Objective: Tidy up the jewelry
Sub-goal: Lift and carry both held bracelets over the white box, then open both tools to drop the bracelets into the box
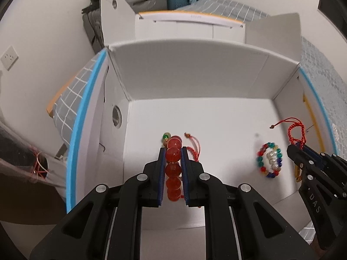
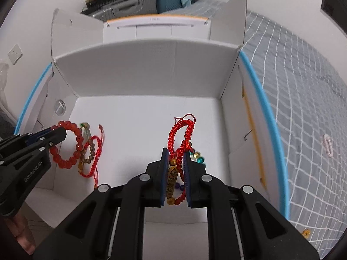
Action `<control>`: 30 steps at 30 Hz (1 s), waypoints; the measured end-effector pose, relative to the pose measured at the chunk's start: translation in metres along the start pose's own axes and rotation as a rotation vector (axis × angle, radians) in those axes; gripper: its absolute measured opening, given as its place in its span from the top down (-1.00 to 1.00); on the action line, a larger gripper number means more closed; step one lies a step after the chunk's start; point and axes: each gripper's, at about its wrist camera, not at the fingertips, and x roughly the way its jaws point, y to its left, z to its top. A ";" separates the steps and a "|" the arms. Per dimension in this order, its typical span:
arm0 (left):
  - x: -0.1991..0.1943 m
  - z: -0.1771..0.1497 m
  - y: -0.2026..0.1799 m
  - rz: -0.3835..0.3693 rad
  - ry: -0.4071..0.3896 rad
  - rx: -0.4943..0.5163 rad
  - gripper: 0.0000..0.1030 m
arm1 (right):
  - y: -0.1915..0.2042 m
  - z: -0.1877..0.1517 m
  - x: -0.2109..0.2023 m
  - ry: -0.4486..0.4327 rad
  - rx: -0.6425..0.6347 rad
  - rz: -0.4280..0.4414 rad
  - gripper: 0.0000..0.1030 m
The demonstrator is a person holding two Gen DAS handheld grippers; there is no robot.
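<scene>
While both grippers hang over the open white cardboard box point(image 1: 195, 112), each grips a bracelet.

Left wrist view
- Left gripper point(image 1: 173, 151): narrow, its blue pads clamped on the red bead bracelet point(image 1: 173, 169), which runs in a line between them.
- Behind its tips: a green bead point(image 1: 166, 136) and loops of red cord point(image 1: 194, 149) on the box floor, partly hidden.
- Multicoloured bead bracelet point(image 1: 270, 160): lies flat on the box floor at right, ringed around white pearly beads point(image 1: 273, 157).
- Right gripper point(image 1: 298, 146): enters at the right edge, with the red braided cord bracelet point(image 1: 295, 132) rising from its tips.

Right wrist view
- Right gripper point(image 2: 175, 155): narrow, holding the red braided cord bracelet point(image 2: 181, 134) by its gold charm plate point(image 2: 171, 181) and gold beads.
- Multicoloured beads point(image 2: 198, 157): just beyond the right finger, mostly hidden.
- Left gripper point(image 2: 58, 133): at left, closed on the red bead bracelet point(image 2: 72, 145), whose ring hangs beside a brownish bead string point(image 2: 91, 149) and a red cord point(image 2: 95, 151).
- Outside the box: checked bed cover point(image 2: 303, 108) at right.
</scene>
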 end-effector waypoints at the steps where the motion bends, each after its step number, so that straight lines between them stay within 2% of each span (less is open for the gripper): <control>1: 0.002 -0.001 0.000 0.001 0.007 -0.001 0.75 | 0.000 0.000 0.004 0.018 0.004 0.004 0.76; 7: 0.005 -0.001 0.001 0.004 0.019 0.005 0.75 | 0.001 -0.003 0.018 0.064 0.015 0.001 0.76; 17: 0.005 -0.001 0.001 0.005 0.019 0.007 0.70 | 0.005 -0.003 0.019 0.070 0.010 0.000 0.72; 20: 0.001 -0.001 0.002 0.010 0.010 0.004 0.70 | 0.005 -0.003 0.018 0.072 0.010 -0.001 0.61; 21: -0.001 -0.001 0.002 0.011 0.008 0.006 0.69 | 0.005 -0.002 0.017 0.070 0.010 0.002 0.52; 24: -0.009 0.000 0.003 0.008 -0.009 0.000 0.48 | 0.005 -0.002 0.012 0.054 0.012 0.012 0.30; 28: -0.024 0.000 0.007 0.009 -0.045 -0.017 0.04 | 0.005 0.000 -0.004 0.017 0.006 0.016 0.01; 29: -0.028 0.001 0.008 0.014 -0.055 -0.018 -0.13 | 0.005 0.001 -0.008 0.005 0.005 0.015 -0.09; 30: -0.033 0.001 0.008 0.022 -0.073 -0.020 -0.20 | 0.003 0.003 -0.014 -0.009 0.004 0.013 -0.19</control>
